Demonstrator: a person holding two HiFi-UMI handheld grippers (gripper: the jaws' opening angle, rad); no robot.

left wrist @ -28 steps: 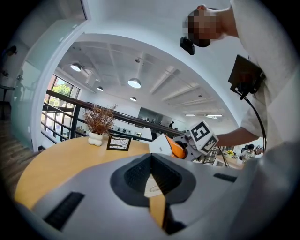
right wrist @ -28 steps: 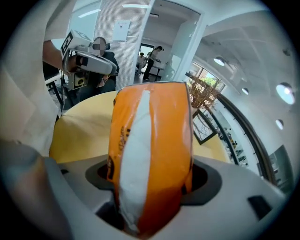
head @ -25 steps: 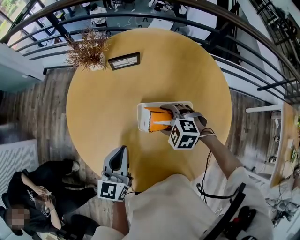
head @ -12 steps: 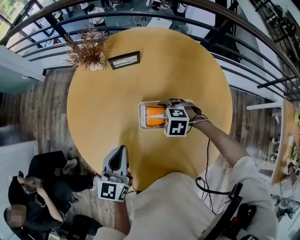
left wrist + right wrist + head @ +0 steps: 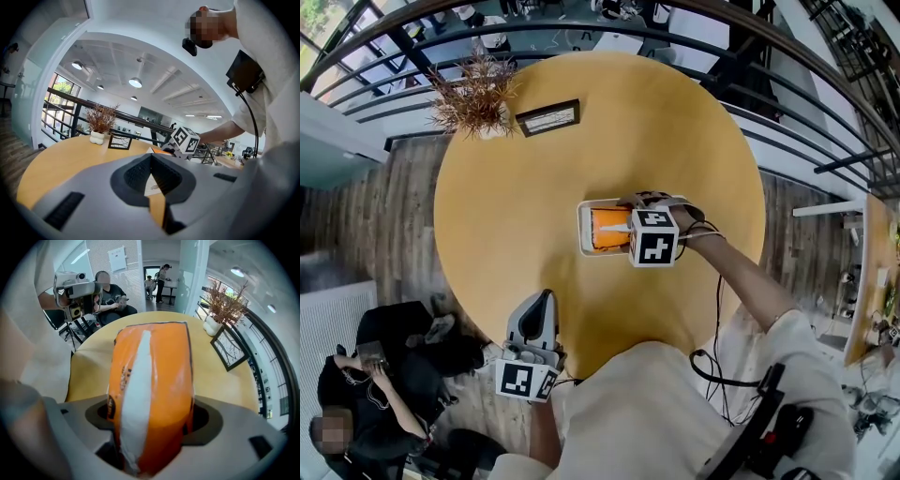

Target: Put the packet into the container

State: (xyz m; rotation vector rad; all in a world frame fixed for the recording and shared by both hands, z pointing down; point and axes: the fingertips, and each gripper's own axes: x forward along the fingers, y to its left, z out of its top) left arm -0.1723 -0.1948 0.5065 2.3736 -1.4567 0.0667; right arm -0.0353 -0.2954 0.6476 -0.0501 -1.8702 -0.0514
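An orange packet with a white stripe lies in the white rectangular container at the middle of the round yellow table. My right gripper reaches over the container from the right and is shut on the packet, which fills the right gripper view between the jaws. My left gripper hovers low at the table's near edge, well short of the container. Its jaws meet with nothing between them.
A dried plant in a white pot and a small dark picture frame stand at the table's far left. A black railing curves behind the table. A seated person is on the floor level at lower left.
My right gripper moved left and lowered the orange packet from a tilt over the container's right end down into it. The left gripper stayed put.
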